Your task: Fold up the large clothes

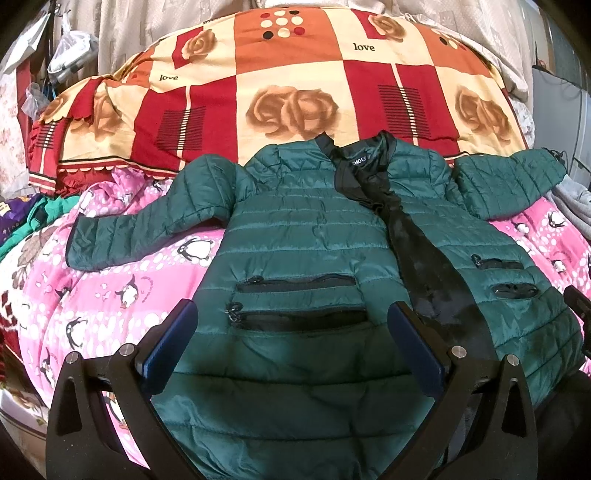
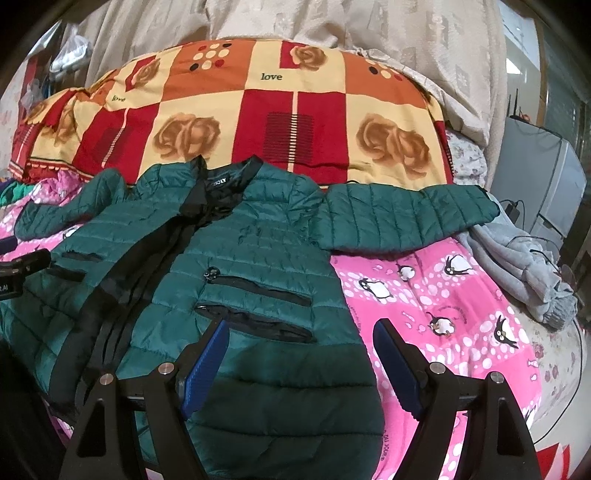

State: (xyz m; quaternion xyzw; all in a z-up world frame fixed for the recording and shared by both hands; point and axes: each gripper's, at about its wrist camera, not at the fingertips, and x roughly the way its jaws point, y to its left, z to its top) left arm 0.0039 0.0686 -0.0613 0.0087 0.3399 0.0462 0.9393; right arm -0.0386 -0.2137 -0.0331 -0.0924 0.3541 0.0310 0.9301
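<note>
A dark green quilted jacket (image 1: 295,240) lies front up on the pink penguin blanket (image 1: 110,295), collar away from me, and its open front shows black lining. Both sleeves are spread out sideways: one sleeve (image 1: 147,221) to the left, the other sleeve (image 2: 406,218) to the right. My left gripper (image 1: 293,314) stands open over the jacket's lower left panel, near the zip pockets, with nothing between its blue pads. My right gripper (image 2: 301,332) is open over the jacket's (image 2: 258,258) lower right panel and edge, holding nothing. Each gripper's tip shows at the edge of the other view.
A red, orange and cream rose-patterned quilt (image 1: 295,74) is piled behind the jacket. A grey garment (image 2: 517,266) lies at the bed's right edge with cables beside it. Green and purple clothes (image 1: 22,221) sit at the far left. A pale curtain (image 2: 332,22) hangs behind.
</note>
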